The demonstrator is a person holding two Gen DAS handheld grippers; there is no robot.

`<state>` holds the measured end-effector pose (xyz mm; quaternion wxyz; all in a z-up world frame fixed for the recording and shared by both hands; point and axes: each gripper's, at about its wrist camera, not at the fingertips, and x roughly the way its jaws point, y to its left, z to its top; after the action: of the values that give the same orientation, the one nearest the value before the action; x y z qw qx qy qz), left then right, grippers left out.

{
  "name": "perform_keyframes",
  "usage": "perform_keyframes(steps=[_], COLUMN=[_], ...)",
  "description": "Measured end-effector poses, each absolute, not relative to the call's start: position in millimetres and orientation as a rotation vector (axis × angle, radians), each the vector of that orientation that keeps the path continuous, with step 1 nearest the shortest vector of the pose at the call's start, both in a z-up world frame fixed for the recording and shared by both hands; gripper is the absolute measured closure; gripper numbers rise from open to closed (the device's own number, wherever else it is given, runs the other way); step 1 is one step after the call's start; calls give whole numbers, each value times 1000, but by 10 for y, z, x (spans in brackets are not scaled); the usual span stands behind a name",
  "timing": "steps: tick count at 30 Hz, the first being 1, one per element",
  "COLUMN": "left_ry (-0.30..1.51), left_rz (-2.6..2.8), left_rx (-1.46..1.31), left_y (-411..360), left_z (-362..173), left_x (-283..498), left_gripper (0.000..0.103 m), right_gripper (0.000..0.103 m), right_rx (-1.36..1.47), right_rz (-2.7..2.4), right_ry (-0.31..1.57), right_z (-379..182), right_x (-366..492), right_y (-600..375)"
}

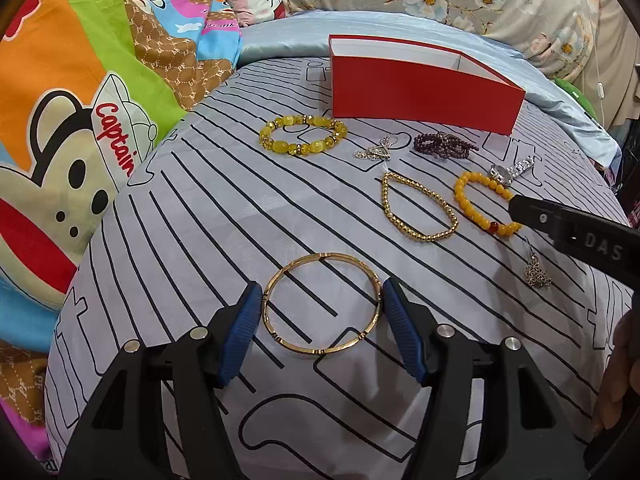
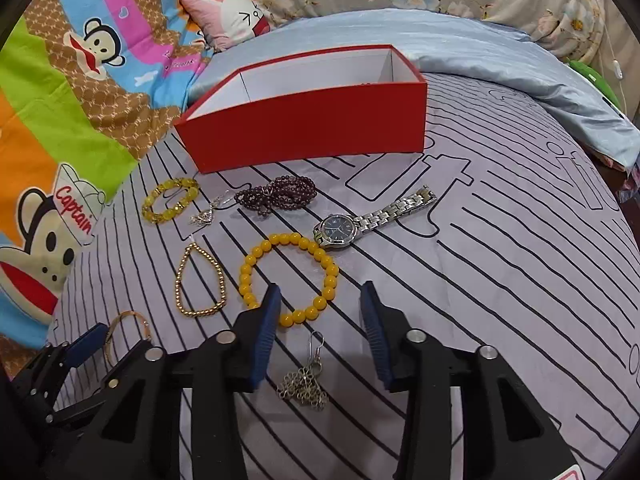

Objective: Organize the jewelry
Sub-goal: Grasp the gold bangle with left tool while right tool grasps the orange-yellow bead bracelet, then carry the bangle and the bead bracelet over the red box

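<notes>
A gold bangle [image 1: 321, 305] lies flat on the striped bedsheet between the open blue pads of my left gripper [image 1: 321, 294]; the pads stand just outside its rim. My right gripper [image 2: 320, 294] is open over the near side of a yellow bead bracelet [image 2: 289, 276], with a silver chain earring [image 2: 306, 380] lying between its arms. A red open box [image 2: 308, 124] with a white inside stands behind the jewelry. In the left wrist view the box [image 1: 424, 92] is at the far centre.
On the sheet lie a gold bead bracelet [image 2: 199, 280], a silver watch [image 2: 360, 222], a dark purple bead strand [image 2: 276, 194], a yellow crystal bracelet [image 2: 170, 200] and a small silver pendant [image 2: 208, 212]. Cartoon bedding [image 1: 60, 120] lies left; pillows behind.
</notes>
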<state>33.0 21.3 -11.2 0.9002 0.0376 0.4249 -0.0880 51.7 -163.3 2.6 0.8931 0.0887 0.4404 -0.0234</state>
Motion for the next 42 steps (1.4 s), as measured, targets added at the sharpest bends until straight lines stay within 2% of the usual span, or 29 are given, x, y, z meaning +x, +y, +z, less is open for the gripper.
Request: perform_keyframes(steps=[8,10,13,20,31,42], left_ry=[878,878,878,878,899,778], left_rz=[-180,-180,-180,-180,-177,-219], left_rx=[81,81,81,81,58,63], left_y=[212,212,212,211,231,52], left_z=[-114,-113,-113,-111,-52,729], left_x=[330,329,329,328,308,541], left_gripper=[43,43,43,43,43,43], right_gripper=[83,92,96,96,96,96], right_rx=[153,141,145,195,216,230], right_rz=[-67,-79,-79,-72,-53,-22], right_ry=[917,916,914,908,823,730], right_z=[-47,-49,-53,-2,435,936], right_x=[551,543,520,403,87,201], right_y=[-1624,-1633,-1659,-1729,-1863,-2020])
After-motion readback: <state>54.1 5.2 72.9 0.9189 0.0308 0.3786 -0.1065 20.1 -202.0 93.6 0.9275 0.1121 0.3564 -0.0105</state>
